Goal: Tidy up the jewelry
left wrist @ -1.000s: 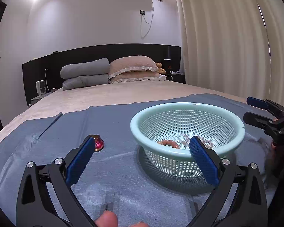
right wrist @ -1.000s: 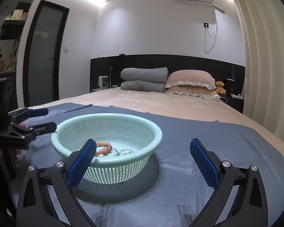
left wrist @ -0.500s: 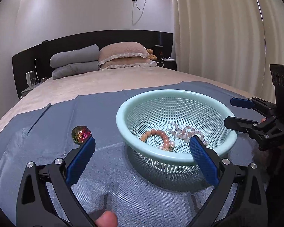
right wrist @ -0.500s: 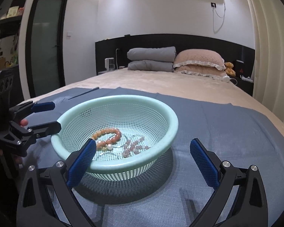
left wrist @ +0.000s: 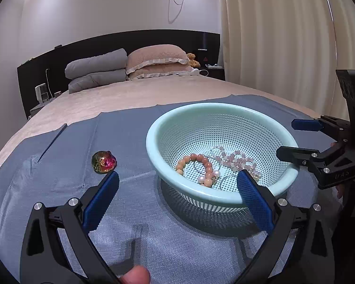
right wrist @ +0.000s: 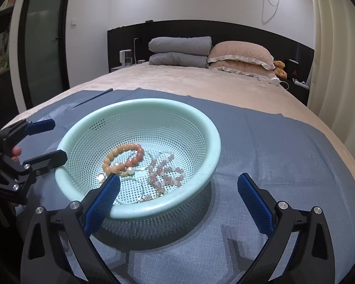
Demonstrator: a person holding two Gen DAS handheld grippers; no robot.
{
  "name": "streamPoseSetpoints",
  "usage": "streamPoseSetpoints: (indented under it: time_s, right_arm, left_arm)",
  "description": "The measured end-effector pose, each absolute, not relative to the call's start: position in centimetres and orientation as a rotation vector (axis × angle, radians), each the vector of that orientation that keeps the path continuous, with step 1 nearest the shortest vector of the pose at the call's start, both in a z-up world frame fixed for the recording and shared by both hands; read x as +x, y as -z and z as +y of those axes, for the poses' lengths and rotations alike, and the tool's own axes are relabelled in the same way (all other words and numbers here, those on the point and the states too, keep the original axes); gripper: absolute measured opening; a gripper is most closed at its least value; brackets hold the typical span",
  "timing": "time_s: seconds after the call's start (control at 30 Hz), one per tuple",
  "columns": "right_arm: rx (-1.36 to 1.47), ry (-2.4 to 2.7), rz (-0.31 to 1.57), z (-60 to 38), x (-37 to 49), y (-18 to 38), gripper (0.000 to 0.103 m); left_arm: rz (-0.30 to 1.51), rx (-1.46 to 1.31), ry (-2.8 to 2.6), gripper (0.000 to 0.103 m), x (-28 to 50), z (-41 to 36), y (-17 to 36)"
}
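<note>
Your left hand-held gripper (left wrist: 177, 184) is spread wide with nothing between its blue pads, hovering low over the blue-grey cloth (left wrist: 59, 184) that covers the foot of the bed (left wrist: 130, 94); its right finger overlaps the near rim of the basket in the left wrist view. Your right hand-held gripper (right wrist: 178, 184) is likewise spread and empty, its left finger in front of the basket's near rim and its right finger over bare cloth. Just past both grippers sits the mint-green perforated basket (right wrist: 208, 127), resting on the cloth. Inside it lie the orange bead bracelet (right wrist: 120, 156) on your left side of the floor, the pale pink bead bracelet (right wrist: 165, 172) beside it on your right, and a few thin silver pieces near the front that are too fine to make out. Outside the basket, to its left on the cloth, lies a single round iridescent gem (left wrist: 104, 162), well apart from the rim. Farther off, at the headboard, are folded grey quilts (right wrist: 179, 51), two pink pillows (right wrist: 241, 56) and a small teddy bear (right wrist: 279, 68).
</note>
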State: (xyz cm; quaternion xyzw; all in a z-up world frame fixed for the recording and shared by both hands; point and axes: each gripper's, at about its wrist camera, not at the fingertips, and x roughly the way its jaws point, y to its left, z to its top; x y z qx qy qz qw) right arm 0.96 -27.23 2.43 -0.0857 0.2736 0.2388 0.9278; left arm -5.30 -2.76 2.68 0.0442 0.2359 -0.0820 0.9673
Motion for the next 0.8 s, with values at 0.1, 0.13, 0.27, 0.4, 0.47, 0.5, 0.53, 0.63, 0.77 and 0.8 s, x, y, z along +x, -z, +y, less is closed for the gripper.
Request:
streamPoseSetpoints:
  time_s: [0.1,0.13,0.27,0.4,0.47,0.5,0.53,0.63,0.77,0.8]
  right_arm:
    - [-0.179,-0.481,0.576,-27.0,1.0,-2.5,0.095]
    - [-0.181,-0.479,0.584,-27.0,1.0,-2.5,0.095]
    - [-0.178,-0.465,0.663,-26.6,1.5,-2.6,0.095]
    - [-0.174,-0.428,0.704,-26.2,1.7,-2.7,0.095]
    - [-0.188,-0.420,0.698,-26.0,1.6,-2.8,0.095]
    - [-0.193,-0.417,0.694,-25.9,1.5,-2.9,0.095]
    - [-0.196,-0.414,0.691,-25.9,1.5,-2.9,0.095]
    - [-0.198,-0.410,0.687,-25.9,1.6,-3.1,0.095]
    - [-0.195,-0.400,0.687,-25.9,1.7,-3.2,0.095]
    - [-0.195,-0.399,0.687,-26.0,1.7,-3.2,0.095]
  left_arm:
    - [0.478,0.088,0.163,0.098,-5.5,-2.8,-2.6]
    - [0.479,0.087,0.163,0.098,-5.5,-2.8,-2.6]
    - [0.490,0.085,0.160,0.098,-5.4,-2.9,-2.5]
    - [0.492,0.082,0.156,0.098,-5.3,-2.9,-2.6]
    - [0.492,0.083,0.156,0.098,-5.3,-2.9,-2.6]
    - [0.494,0.080,0.157,0.098,-5.2,-2.9,-2.7]
    - [0.495,0.074,0.158,0.098,-5.2,-2.9,-2.7]
    - [0.492,0.075,0.161,0.097,-5.2,-2.8,-2.9]
    - [0.464,0.096,0.150,0.097,-5.7,-3.0,-3.2]
    - [0.455,0.094,0.155,0.097,-5.8,-3.0,-3.3]
